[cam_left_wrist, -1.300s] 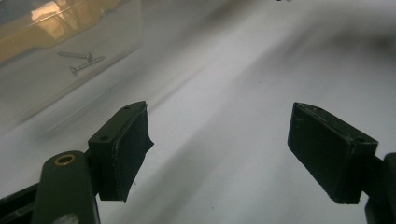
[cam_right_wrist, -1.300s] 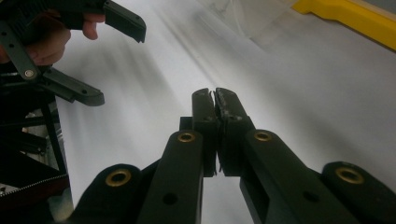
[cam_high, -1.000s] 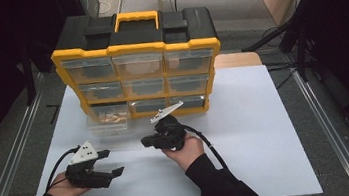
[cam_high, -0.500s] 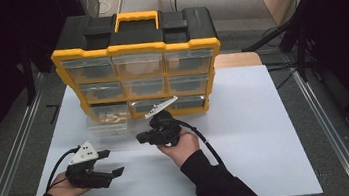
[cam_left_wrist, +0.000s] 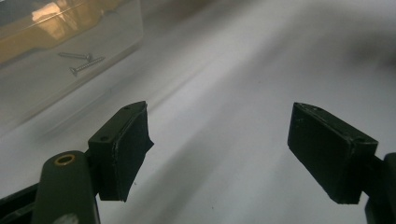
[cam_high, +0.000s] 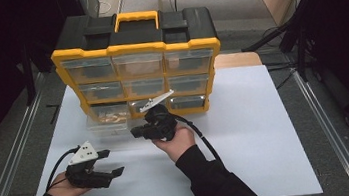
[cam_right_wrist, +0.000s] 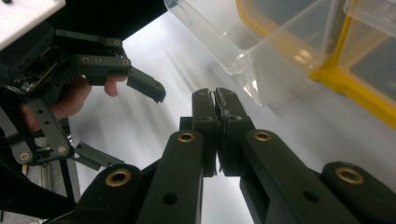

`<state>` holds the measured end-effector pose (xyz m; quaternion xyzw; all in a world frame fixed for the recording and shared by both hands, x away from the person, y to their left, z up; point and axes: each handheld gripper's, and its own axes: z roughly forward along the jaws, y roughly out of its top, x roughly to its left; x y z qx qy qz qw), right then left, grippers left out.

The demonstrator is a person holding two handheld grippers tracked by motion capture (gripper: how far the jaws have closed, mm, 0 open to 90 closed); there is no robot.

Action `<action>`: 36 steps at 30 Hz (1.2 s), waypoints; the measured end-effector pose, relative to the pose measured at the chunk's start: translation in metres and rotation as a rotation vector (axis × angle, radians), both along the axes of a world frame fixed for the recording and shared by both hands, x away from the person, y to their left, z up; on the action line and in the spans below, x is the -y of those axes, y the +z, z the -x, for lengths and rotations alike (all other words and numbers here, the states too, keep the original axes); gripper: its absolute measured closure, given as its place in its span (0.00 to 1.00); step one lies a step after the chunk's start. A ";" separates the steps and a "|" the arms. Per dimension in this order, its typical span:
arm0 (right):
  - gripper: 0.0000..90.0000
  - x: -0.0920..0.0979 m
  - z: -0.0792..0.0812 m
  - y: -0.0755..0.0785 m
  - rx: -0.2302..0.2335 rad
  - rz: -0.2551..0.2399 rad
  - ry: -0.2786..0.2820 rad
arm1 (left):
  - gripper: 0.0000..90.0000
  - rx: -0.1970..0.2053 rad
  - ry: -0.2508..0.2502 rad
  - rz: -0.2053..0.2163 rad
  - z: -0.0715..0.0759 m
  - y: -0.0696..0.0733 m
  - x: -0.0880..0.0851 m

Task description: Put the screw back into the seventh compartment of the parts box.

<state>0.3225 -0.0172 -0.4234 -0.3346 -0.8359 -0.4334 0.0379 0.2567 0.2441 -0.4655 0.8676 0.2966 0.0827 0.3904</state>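
Right gripper (cam_high: 136,132), from above, hovers closed and empty just before a clear drawer (cam_high: 108,122) pulled out onto the white bench (cam_high: 257,133), below the yellow organizer (cam_high: 139,77); left gripper (cam_high: 115,161) rests open nearby. Left gripper's view shows wide, empty jaws and two screws (cam_left_wrist: 81,63) inside the drawer. Right gripper's view shows its pads pressed together beside the drawer's corner.

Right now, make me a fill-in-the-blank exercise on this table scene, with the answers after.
1. The right tool has its jaws ____.
2. The left tool has its jaws ____.
3. The clear drawer pulled out of the organizer holds two ____.
4. The organizer's carry handle is coloured ____.

Answers: shut; open; screws; yellow
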 end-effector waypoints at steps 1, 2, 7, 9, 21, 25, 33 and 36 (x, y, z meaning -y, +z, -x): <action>0.99 -0.001 -0.001 0.001 0.002 0.000 0.002 | 0.23 0.001 -0.001 -0.001 0.000 0.000 0.000; 0.99 -0.002 -0.001 0.003 0.003 0.000 0.000 | 0.23 -0.002 -0.002 -0.008 0.000 0.001 0.000; 0.99 -0.004 -0.004 0.008 0.005 0.002 -0.003 | 0.23 0.005 -0.004 -0.004 0.000 0.000 0.001; 0.99 -0.005 -0.005 0.009 0.003 0.007 -0.005 | 0.23 0.003 -0.002 -0.001 0.000 0.000 0.001; 0.99 -0.008 -0.011 0.021 0.010 -0.006 -0.014 | 0.23 0.001 0.001 0.002 0.000 0.000 0.000; 0.99 -0.011 -0.014 0.025 0.017 -0.008 -0.017 | 0.23 0.001 0.000 0.001 0.000 0.000 0.000; 0.99 -0.017 -0.021 0.030 0.029 -0.001 -0.025 | 0.23 0.001 -0.002 0.002 0.000 0.000 0.000; 0.99 -0.020 -0.024 0.033 0.027 -0.006 -0.030 | 0.23 -0.001 0.000 0.007 0.000 0.000 0.000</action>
